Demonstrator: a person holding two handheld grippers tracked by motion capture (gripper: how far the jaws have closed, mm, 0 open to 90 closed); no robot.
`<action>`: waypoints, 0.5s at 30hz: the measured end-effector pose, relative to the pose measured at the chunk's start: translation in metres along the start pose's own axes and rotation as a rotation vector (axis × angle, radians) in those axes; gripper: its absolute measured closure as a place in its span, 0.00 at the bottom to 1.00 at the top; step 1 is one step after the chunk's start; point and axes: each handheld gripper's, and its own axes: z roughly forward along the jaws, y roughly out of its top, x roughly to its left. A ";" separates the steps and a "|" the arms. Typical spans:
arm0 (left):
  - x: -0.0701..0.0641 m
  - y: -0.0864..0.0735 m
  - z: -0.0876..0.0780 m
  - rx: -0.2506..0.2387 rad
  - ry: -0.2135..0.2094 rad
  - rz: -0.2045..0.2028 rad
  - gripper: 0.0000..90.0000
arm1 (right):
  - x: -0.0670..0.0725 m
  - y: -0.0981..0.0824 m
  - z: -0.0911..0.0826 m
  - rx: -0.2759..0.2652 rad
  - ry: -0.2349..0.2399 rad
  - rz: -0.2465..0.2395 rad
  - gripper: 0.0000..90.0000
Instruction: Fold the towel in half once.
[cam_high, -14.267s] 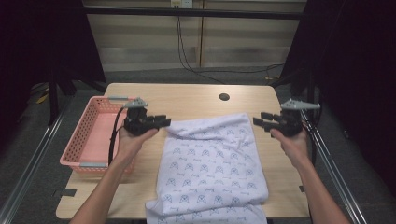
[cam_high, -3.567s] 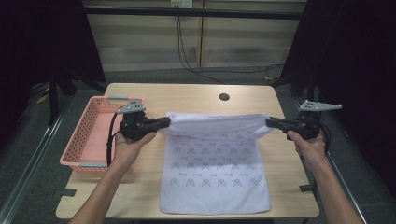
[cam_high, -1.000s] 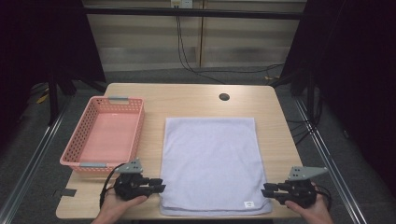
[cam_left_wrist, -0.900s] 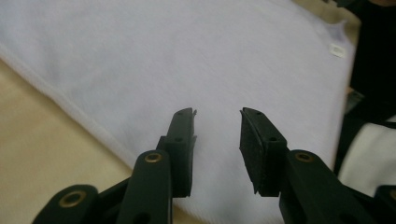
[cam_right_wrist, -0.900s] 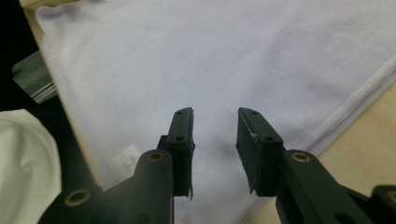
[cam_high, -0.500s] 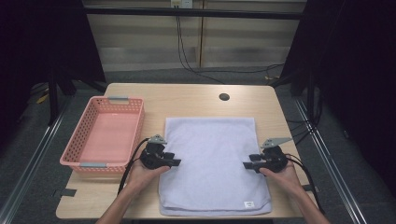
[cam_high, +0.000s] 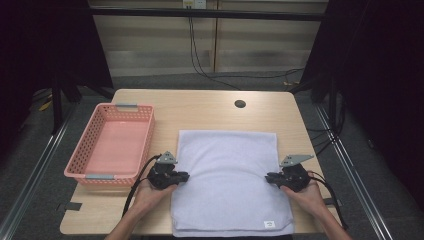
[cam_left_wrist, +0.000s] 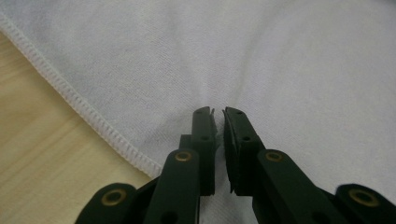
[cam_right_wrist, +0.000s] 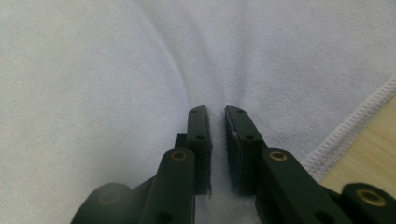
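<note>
Folded white towel (cam_high: 227, 180) is lying flat on the tabletop (cam_high: 210, 107), centre to near edge, small label at its 5 o'clock corner. Left claw (cam_high: 184, 176) is sitting on the towel's 9 o'clock edge, about midway along that side; right claw (cam_high: 270, 177) is sitting on the 3 o'clock edge, level with it. Both are pointing inward toward each other, a hand behind each. Jaws on both have just been closing. In the left gripper view the left claw (cam_left_wrist: 218, 114) is nearly closed, pinching a small ridge of towel (cam_left_wrist: 280, 70) cloth between the pads, stitched hem running off toward 10 o'clock. In the right gripper view the right claw (cam_right_wrist: 215, 112) is also nearly closed, a narrow fold of towel (cam_right_wrist: 93, 70) gathering between the pads, hem at 4 o'clock. Pink basket (cam_high: 86, 167) is sitting at the towel's 9 o'clock, just beside it.
</note>
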 end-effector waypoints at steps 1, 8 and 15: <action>-0.003 -0.001 -0.001 0.013 -0.008 0.006 0.92 | 0.002 -0.002 -0.002 0.002 -0.001 0.000 0.90; -0.022 -0.013 -0.008 0.020 -0.078 0.005 0.90 | 0.015 -0.020 -0.021 0.031 0.044 0.009 0.90; -0.045 -0.027 -0.018 0.053 -0.137 0.025 0.89 | 0.031 -0.036 -0.037 0.063 0.086 0.011 0.90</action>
